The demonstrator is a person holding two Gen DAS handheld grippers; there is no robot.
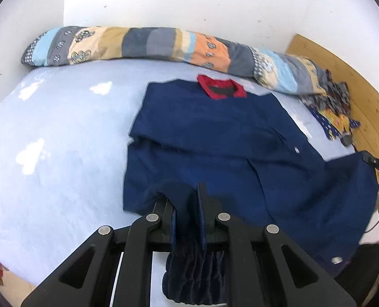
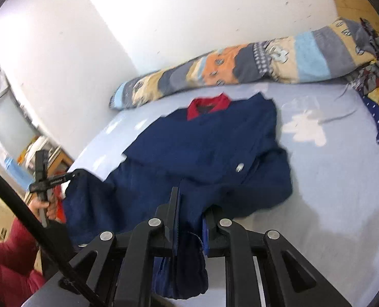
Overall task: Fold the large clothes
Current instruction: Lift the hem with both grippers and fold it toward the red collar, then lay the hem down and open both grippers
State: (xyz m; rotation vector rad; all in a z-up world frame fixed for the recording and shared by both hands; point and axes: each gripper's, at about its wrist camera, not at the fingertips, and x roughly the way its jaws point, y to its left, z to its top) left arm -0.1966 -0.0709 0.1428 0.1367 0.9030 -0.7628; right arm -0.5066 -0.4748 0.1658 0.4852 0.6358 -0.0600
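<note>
Left wrist view: left tool (image 1: 188,204) is clamped narrow on a bunched hem corner of the navy sweater (image 1: 215,133), cloth hanging through behind the jaws. Right wrist view shows the right tool (image 2: 190,213) pinched on the opposite hem corner of the same sweater (image 2: 202,148). The rest lies on the pale blue bed (image 1: 61,140), red collar (image 1: 221,87) at 12 o'clock near the patchwork bolster (image 1: 148,43), hem end at 6 o'clock raised off the sheet. Judgement: soft, limp knit, moderately heavy for cloth, not fragile; it sags between the grips and the middle will droop. Corner holds look right; keep them spread so the hem stays taut while carried toward the collar.
</note>
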